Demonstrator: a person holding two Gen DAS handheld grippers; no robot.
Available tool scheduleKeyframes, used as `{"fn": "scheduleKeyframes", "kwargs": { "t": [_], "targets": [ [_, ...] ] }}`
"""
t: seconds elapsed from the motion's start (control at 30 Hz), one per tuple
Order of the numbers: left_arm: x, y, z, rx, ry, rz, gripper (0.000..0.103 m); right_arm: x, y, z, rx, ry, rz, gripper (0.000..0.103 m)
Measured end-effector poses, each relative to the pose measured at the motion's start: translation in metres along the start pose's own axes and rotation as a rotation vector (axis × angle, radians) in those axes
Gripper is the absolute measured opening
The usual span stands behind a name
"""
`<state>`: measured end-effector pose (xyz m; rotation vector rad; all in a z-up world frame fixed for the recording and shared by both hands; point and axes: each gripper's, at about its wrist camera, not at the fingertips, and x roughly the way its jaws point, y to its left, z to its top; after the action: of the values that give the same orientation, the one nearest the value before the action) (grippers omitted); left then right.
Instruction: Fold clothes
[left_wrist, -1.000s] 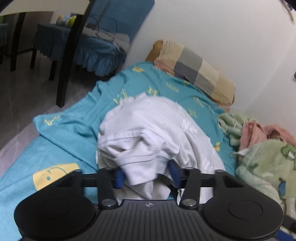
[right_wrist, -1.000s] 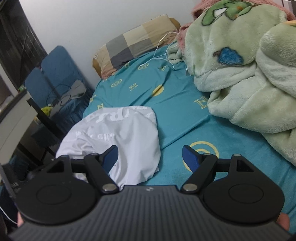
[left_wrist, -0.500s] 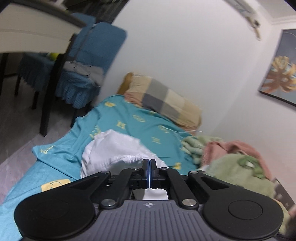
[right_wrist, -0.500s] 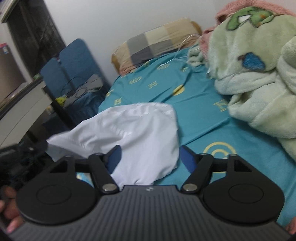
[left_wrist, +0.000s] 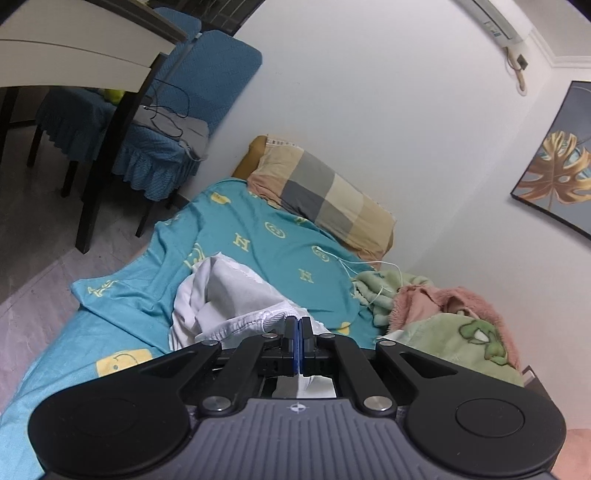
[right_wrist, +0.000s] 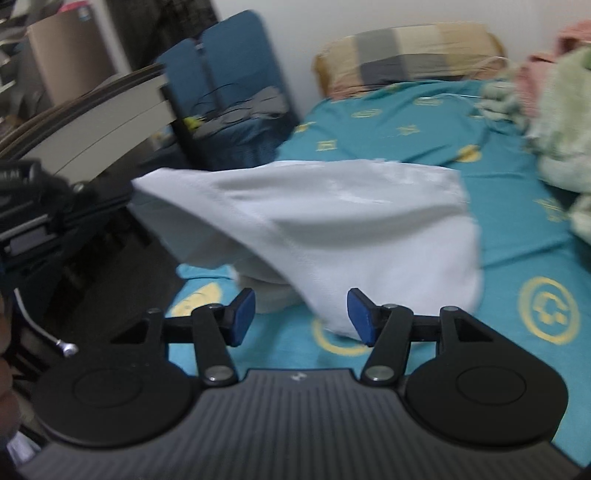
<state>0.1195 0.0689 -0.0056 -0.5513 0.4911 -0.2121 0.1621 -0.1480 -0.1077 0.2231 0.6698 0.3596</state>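
Two hand-held grippers work over one white garment (left_wrist: 229, 295) on the bed (left_wrist: 266, 236). The left hand-held gripper (left_wrist: 297, 325), tilted slightly down toward the far pillow (left_wrist: 325, 192), is clenched on the garment's hemmed edge, lifting it off the teal sheet. The right hand-held gripper (right_wrist: 301, 314) points down at the near side of the garment (right_wrist: 332, 221); its jaws have just been closing but stand apart, with cloth hanging just beyond them, not pinched. One checked pillow lies far; one green blanket (left_wrist: 461, 339) sits at right.
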Motion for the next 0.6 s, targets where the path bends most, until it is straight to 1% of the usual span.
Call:
{"fn": "scheduleKeyframes", "kwargs": {
  "t": [0.1,0.2,0.37,0.43,0.47,0.57,0.6],
  "targets": [
    [0.001,0.001,0.000,0.002,-0.010,-0.016,0.000,0.022,0.009,0.005,-0.034,-0.023,-0.011,0.060],
    [0.005,0.002,0.001,0.013,-0.027,-0.012,0.000,0.038,0.006,0.006,-0.044,-0.031,-0.075,0.060],
    [0.014,0.004,0.003,-0.001,-0.031,-0.013,0.000,0.022,-0.023,0.014,0.058,-0.091,-0.182,0.060],
    [0.016,0.003,0.001,0.010,-0.031,-0.013,0.000,0.017,-0.034,0.017,0.108,-0.099,-0.221,0.061],
    [0.018,0.002,0.000,0.017,-0.029,-0.011,0.000,0.019,-0.040,0.018,0.129,-0.078,-0.236,0.061],
    [0.021,-0.001,-0.003,0.034,-0.021,-0.007,0.000,0.033,-0.055,0.012,0.183,0.047,-0.269,0.059],
    [0.022,-0.002,-0.005,0.038,-0.020,-0.005,0.000,0.038,-0.058,0.009,0.191,0.074,-0.274,0.059]
  ]
}}
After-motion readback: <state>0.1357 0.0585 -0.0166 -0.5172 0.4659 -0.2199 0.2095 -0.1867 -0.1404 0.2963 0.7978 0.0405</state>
